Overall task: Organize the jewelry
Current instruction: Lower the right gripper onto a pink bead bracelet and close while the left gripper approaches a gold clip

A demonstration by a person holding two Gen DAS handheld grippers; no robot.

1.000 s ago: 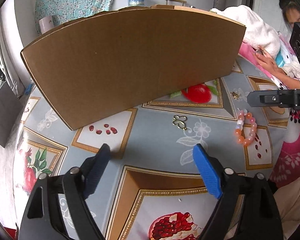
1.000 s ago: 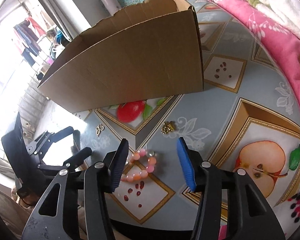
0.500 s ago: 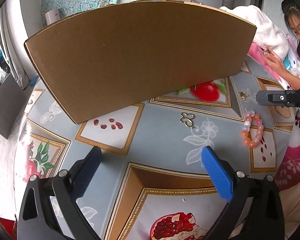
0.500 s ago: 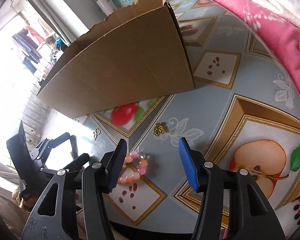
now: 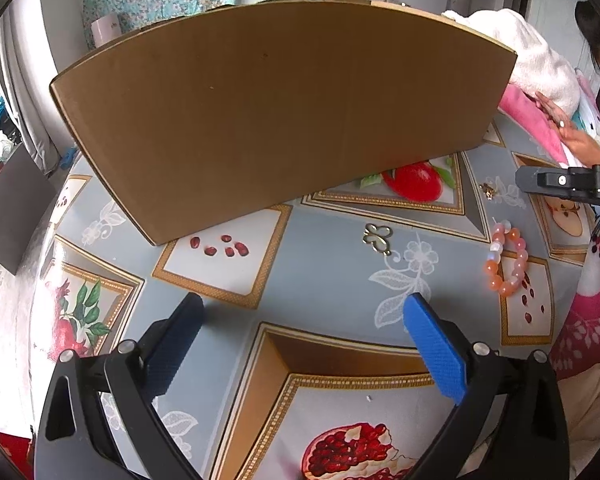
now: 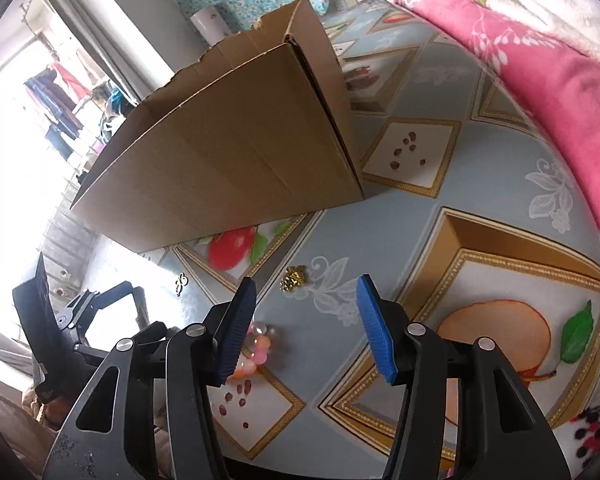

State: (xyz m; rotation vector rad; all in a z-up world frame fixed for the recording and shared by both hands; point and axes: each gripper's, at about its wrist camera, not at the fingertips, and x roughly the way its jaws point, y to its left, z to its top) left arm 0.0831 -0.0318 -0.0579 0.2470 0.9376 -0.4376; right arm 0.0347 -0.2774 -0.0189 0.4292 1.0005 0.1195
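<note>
A cardboard box (image 5: 276, 112) stands on the fruit-print tablecloth (image 5: 300, 280); it also shows in the right wrist view (image 6: 236, 168). A gold butterfly clasp (image 5: 377, 237) lies ahead and to the right of my open, empty left gripper (image 5: 300, 320). An orange and pink bead bracelet (image 5: 505, 263) lies further right. A small gold brooch (image 6: 293, 279) lies just ahead of my open, empty right gripper (image 6: 306, 316). The bracelet (image 6: 256, 350) is partly hidden behind the right gripper's left finger. The clasp (image 6: 181, 282) lies further left.
A pink blanket (image 6: 540, 52) and white cloth (image 5: 532, 60) lie along the right of the table. A person's hand (image 5: 568, 132) rests there. The left gripper's body (image 6: 72, 320) shows at the lower left in the right wrist view.
Both grippers stayed open. The right gripper moved right and forward, so the bracelet slipped behind its left finger and the brooch came between the fingers. The left gripper drew back slightly.
</note>
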